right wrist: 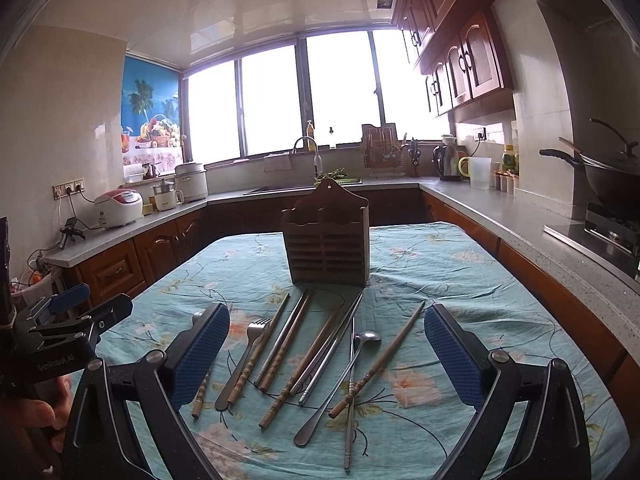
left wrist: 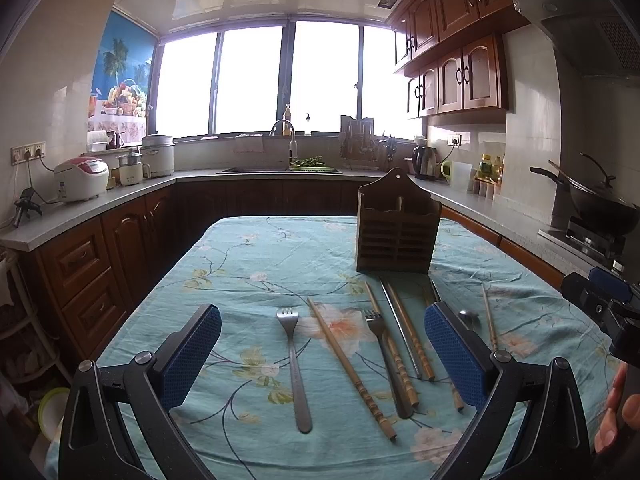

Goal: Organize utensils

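Both claws hang released above a kitchen bench draped in a floral blue cloth, gripping nothing. Between the spread blue pads of the left claw lie a steel fork, a bamboo chopstick angled beside it, and a second fork resting against more chopsticks. Seen from the right wrist, the right claw frames the thicker end of the pile: wooden and metal chopsticks fanned side by side, and a long-handled spoon crossed by a steel chopstick and a bamboo one.

Beyond the scatter, near the tips of the chopsticks, a slatted wooden utensil holder stands upright on the cloth, its two top compartments showing nothing poking out, though the left wrist view hints at a pale upright piece inside that cannot be made out.

By the look of it, sorting has barely begun: every visible fork, spoon and chopstick lies loose on the bench, and all are left to be lifted into the holder.
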Action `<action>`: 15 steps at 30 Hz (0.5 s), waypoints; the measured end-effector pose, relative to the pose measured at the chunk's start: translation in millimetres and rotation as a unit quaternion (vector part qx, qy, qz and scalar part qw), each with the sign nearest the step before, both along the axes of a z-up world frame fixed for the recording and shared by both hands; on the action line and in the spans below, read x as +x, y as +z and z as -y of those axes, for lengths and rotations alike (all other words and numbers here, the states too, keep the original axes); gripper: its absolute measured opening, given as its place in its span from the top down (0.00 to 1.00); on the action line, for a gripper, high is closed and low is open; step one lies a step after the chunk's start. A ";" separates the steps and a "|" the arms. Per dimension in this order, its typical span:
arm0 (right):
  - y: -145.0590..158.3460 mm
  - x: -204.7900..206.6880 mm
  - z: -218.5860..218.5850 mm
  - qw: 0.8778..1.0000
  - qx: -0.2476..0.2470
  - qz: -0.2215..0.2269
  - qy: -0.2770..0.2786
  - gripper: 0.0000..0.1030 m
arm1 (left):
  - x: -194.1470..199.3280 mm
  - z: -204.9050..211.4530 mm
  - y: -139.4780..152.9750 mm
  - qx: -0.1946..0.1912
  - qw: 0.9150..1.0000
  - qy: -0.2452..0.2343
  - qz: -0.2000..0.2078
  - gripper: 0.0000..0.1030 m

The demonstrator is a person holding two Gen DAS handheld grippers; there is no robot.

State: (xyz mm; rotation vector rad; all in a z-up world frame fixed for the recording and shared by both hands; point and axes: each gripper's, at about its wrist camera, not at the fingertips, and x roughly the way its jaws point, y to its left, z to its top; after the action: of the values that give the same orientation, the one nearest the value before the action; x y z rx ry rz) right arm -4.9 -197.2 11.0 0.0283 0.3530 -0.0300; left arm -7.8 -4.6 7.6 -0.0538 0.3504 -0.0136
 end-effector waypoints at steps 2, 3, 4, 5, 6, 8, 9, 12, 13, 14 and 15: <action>0.0 0.0 0.0 1.000 0.001 0.000 0.001 0.04 | 1.0 -0.6 0.2 -0.002 1.000 -0.001 -0.001 0.01; -0.2 0.0 -0.1 1.000 0.001 0.000 0.000 0.04 | 1.5 -1.0 0.5 -0.003 1.000 -0.001 -0.002 0.01; -0.4 0.1 -0.2 1.000 0.001 -0.001 0.000 0.04 | 2.3 -1.6 0.5 -0.005 1.000 -0.002 -0.004 0.01; -0.8 -0.1 1.1 1.000 0.003 -0.002 0.000 0.04 | 3.2 -2.3 0.6 -0.007 1.000 -0.003 -0.007 0.01; -0.9 0.5 1.9 1.000 0.004 -0.004 0.000 0.04 | 4.6 -3.0 0.5 -0.009 1.000 -0.004 -0.010 0.01; -1.2 2.0 3.5 1.000 0.006 -0.008 -0.001 0.04 | 8.3 -5.0 0.2 -0.015 1.000 -0.005 -0.019 0.01; -1.5 3.1 4.7 1.000 0.008 -0.010 -0.002 0.04 | 10.5 -6.2 1.1 -0.019 0.999 -0.006 -0.025 0.01; -2.7 7.3 9.3 1.000 0.012 -0.019 -0.007 0.04 | 19.2 -11.2 2.3 -0.030 0.999 -0.006 -0.043 0.01; -2.9 8.5 10.7 1.000 0.013 -0.022 -0.009 0.04 | 22.3 -13.0 3.2 -0.034 0.998 -0.007 -0.050 0.01; -3.1 9.8 12.4 1.000 0.015 -0.025 -0.010 0.04 | 25.9 -14.3 3.7 -0.038 0.998 -0.008 -0.057 0.01; -3.5 11.2 14.2 0.999 0.017 -0.029 -0.012 0.04 | 29.8 -15.4 4.4 -0.041 0.997 -0.010 -0.064 0.01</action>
State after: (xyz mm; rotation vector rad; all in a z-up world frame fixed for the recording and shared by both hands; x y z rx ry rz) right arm 6.2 -211.4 7.5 0.0646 0.4110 -0.0484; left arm 22.0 10.8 12.0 -0.1337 0.4783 -0.0451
